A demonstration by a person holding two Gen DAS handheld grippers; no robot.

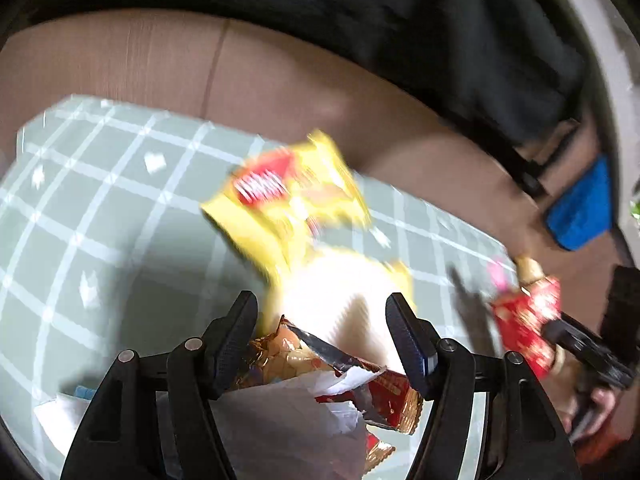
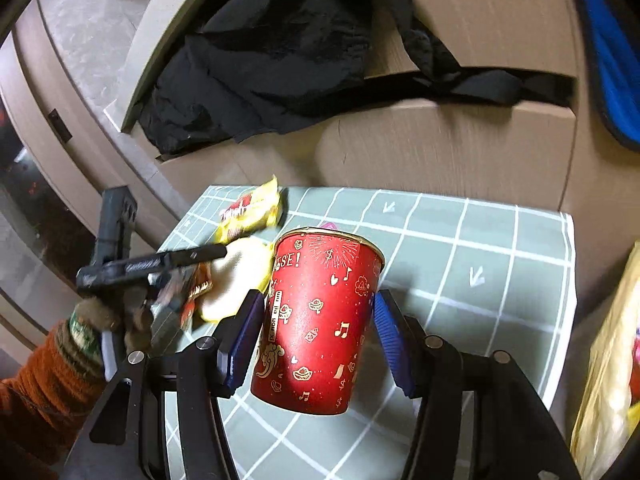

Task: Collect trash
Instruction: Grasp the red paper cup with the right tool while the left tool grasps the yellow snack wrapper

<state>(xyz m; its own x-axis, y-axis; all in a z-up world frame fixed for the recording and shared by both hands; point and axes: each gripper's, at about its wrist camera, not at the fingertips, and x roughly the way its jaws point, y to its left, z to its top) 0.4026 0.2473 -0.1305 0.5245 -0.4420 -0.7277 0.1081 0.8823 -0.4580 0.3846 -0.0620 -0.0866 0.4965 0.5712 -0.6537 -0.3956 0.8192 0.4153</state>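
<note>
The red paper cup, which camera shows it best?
The right wrist view. There the red paper cup fills the centre, sharp, between the right gripper fingers, gold pattern readable. The left wrist view shows it only small and blurred at the right edge.

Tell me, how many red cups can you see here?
1. The red cup hangs tilted between the fingers of the right gripper, above the green checked tablecloth. The left camera shows the same cup, blurred. Others may be hidden among the wrappers.
</note>
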